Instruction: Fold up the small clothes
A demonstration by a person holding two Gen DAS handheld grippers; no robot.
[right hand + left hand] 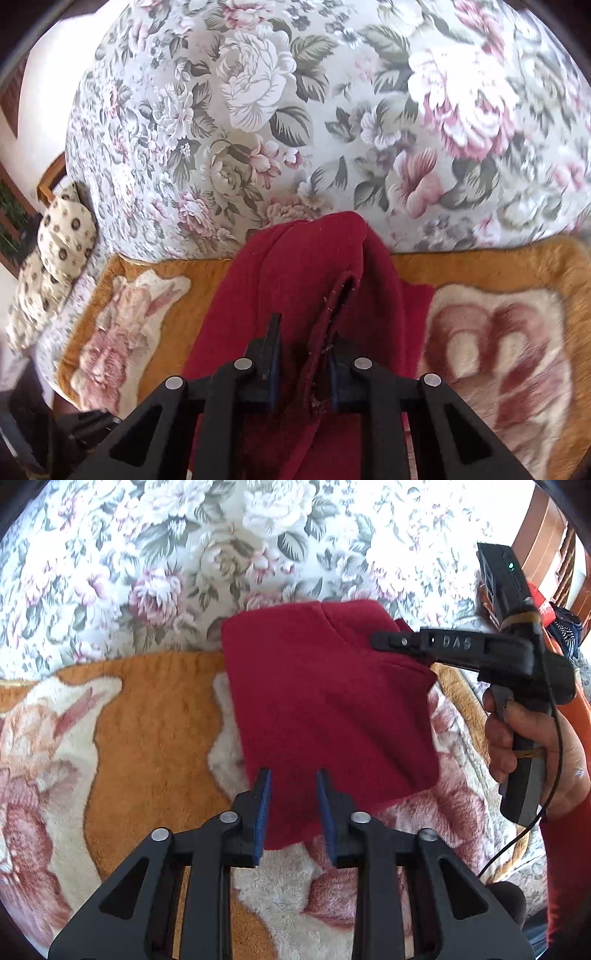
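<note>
My left tongs [293,794]: apart, red cloth [325,698] between the pads, unpinched | my right tongs [303,354]: clamped on the cloth's hemmed edge | red cloth: draped over the orange plush blanket [147,738], floral sheet [184,554] behind

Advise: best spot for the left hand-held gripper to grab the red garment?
Probably the near bottom edge of the red garment, from the near side. It sits between the left hand-held gripper pads; the right hand-held gripper pinches the far top corner.
</note>
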